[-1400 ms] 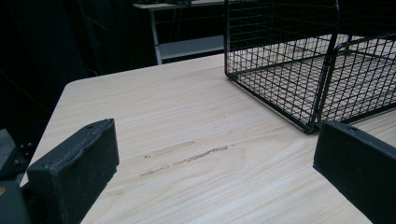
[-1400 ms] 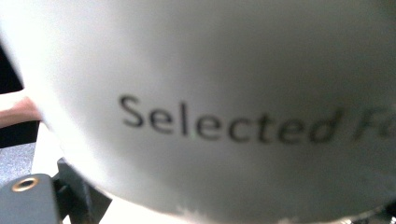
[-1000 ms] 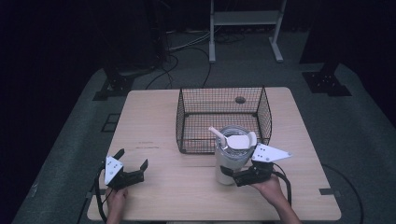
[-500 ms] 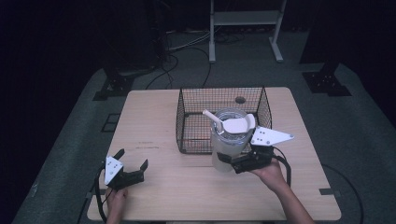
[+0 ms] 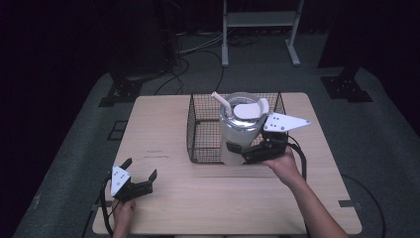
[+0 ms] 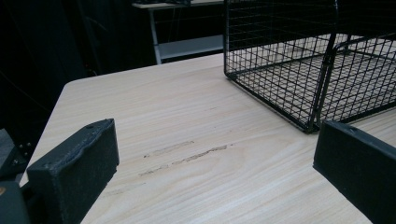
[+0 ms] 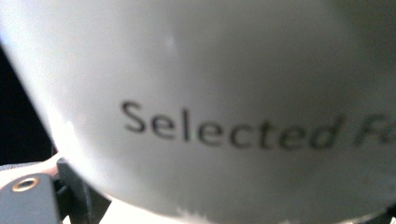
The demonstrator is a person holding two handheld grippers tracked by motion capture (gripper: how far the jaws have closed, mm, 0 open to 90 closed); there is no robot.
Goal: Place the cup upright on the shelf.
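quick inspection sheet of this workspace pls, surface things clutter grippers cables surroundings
surface: light wooden table, faint scuff marks near its left front.
job's things: white tumbler with lid and straw, printed "Selected", held up at the front of the black wire basket; basket looks empty.
clutter: nothing seen.
grippers: right gripper clamps the tumbler low on its side; left gripper rests at the table's left front, fingers apart, holding nothing.
cables: one trails from each gripper; more lie on the floor behind.
surroundings: dark room, grey floor mat, white stand legs beyond.
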